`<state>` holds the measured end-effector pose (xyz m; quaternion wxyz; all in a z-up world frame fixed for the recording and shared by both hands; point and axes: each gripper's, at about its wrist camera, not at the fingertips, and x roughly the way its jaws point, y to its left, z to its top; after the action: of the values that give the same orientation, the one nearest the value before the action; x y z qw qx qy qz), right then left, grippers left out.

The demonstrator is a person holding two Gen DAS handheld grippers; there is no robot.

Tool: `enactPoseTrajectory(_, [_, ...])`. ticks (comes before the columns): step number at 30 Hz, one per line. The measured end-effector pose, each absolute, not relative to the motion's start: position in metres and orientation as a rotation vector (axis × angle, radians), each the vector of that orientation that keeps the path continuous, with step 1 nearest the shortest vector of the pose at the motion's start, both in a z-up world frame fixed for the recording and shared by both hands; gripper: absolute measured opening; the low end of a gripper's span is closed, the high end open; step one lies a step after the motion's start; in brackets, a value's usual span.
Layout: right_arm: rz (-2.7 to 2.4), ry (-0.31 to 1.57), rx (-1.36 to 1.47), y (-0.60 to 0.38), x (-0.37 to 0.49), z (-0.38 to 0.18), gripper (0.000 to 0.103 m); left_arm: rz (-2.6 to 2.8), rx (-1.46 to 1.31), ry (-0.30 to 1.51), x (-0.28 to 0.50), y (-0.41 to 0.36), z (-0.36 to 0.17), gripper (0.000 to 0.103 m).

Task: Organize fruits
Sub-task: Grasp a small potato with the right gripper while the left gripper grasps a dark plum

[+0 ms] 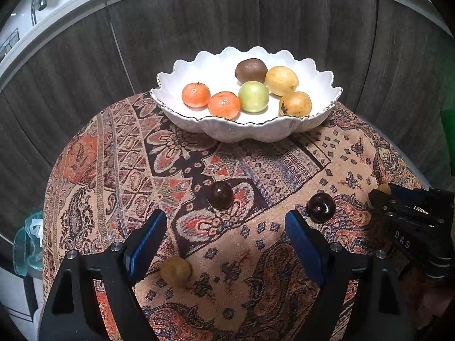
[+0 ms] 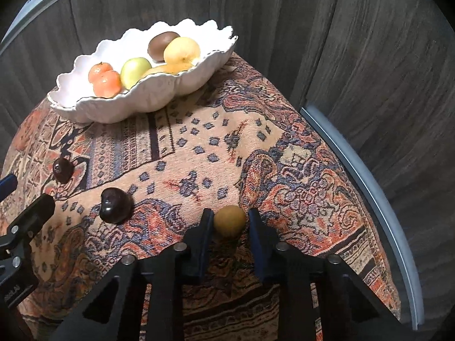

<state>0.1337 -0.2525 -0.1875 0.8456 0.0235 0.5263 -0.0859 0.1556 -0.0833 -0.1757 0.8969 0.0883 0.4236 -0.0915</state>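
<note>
I note a woven cloth (image 1: 284,167) over the table, matt and coarse-textured. The bowl (image 1: 247,135) looks like glazed white ceramic with a ribbed wall; the two dark fruits (image 1: 220,195) (image 2: 116,205) are glossy with highlights. The cabinet fronts (image 1: 184,25) read as matt, grained wood; my gripper bodies (image 2: 227,227) appear matt black plastic with metal pins.

On the tablecloth (image 1: 298,156), the bowl (image 1: 247,130) sits at twelve o'clock in the left wrist view, holding six fruits. Two plums (image 1: 220,195) (image 1: 320,207) lie nearer, centre and two o'clock; a small round fruit (image 1: 176,271) lies at seven o'clock.
</note>
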Motion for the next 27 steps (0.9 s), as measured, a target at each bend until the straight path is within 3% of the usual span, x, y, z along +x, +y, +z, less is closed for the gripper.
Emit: enactPoseTrajectory(27, [-0.172,1.06,0.223,-0.283,0.117,-0.162,0.025,-0.357,0.158,0.875,0.163,-0.141,-0.178,0.078])
